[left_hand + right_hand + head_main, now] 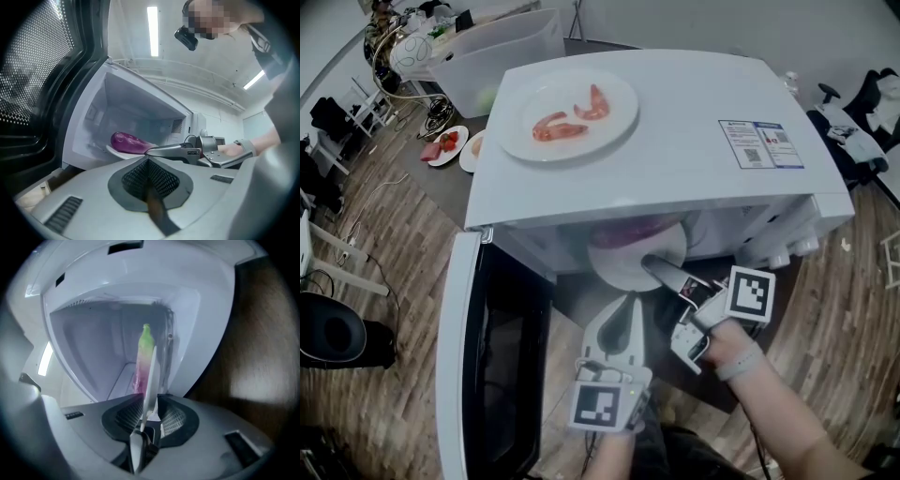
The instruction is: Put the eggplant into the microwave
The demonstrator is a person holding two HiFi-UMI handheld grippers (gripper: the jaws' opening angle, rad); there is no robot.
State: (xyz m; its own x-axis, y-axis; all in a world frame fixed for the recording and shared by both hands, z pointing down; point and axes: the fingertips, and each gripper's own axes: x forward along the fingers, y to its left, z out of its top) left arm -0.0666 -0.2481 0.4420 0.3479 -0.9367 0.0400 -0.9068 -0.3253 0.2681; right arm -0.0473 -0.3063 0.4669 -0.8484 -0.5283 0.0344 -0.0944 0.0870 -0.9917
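The purple eggplant [633, 228] with its green stem lies on a white plate [623, 267] inside the open white microwave [675, 122]. My right gripper [654, 265] reaches to the plate's near edge. In the right gripper view the plate's rim [152, 376] stands edge-on between the jaws of the right gripper [149, 411], which are open with a gap on both sides, and the eggplant [140, 366] is beyond it. The left gripper [625, 300] hovers shut and empty just before the cavity. Its view shows the eggplant [126, 142] and the right gripper [154, 151].
The microwave door [502, 356] hangs open at the left. A plate of shrimp [567, 112] rests on the microwave's top. Behind stand a clear plastic tub [502, 52] and small plates of food [445, 145] on a dark table. Wooden floor lies all around.
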